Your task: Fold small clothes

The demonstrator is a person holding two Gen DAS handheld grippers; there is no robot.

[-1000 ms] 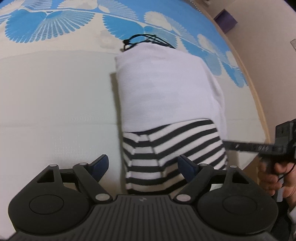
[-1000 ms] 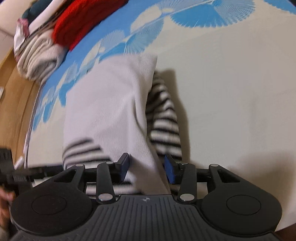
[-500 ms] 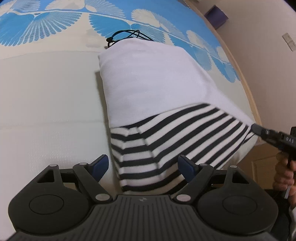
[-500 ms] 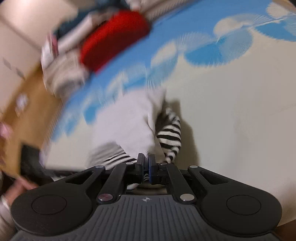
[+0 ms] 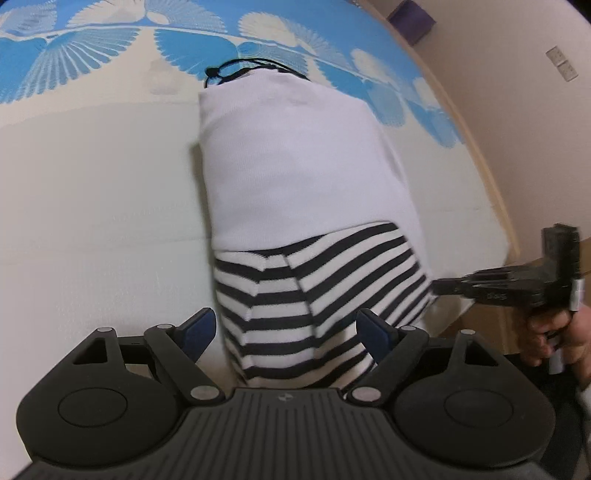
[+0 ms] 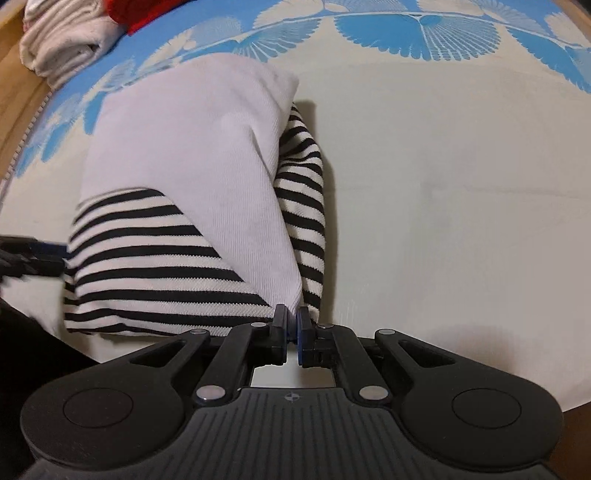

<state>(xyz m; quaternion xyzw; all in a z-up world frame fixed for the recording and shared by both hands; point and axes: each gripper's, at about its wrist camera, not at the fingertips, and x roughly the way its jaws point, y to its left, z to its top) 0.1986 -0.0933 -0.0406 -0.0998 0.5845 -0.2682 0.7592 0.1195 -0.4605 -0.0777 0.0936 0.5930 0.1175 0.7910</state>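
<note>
A small garment [image 5: 295, 166], white ribbed cloth with a black-and-white striped part [image 5: 317, 291], lies folded on the bed cover. A black drawstring [image 5: 255, 68] shows at its far end. My left gripper [image 5: 286, 330] hangs open over the near striped end, cloth between its blue pads [image 5: 199, 328] but not pinched. My right gripper [image 6: 293, 325] is shut on the garment's near corner [image 6: 291, 302], where white and striped layers meet. In the left wrist view the right gripper [image 5: 443, 288] pinches the garment's right edge, held by a hand [image 5: 550, 332]. The left gripper [image 6: 44, 254] appears at the striped edge in the right wrist view.
The bed cover [image 5: 92, 206] is cream with a blue fan pattern [image 5: 74, 55] along the far side. A pile of folded clothes [image 6: 62, 40] with a red item [image 6: 147, 11] sits at one corner. Wooden bed edge [image 6: 14, 110], a wall and a purple box [image 5: 412, 16] lie beyond.
My right gripper went from open around the garment's corner to shut on it and tugged the striped edge outward, then eased back. The left gripper stayed open and nearly still.
</note>
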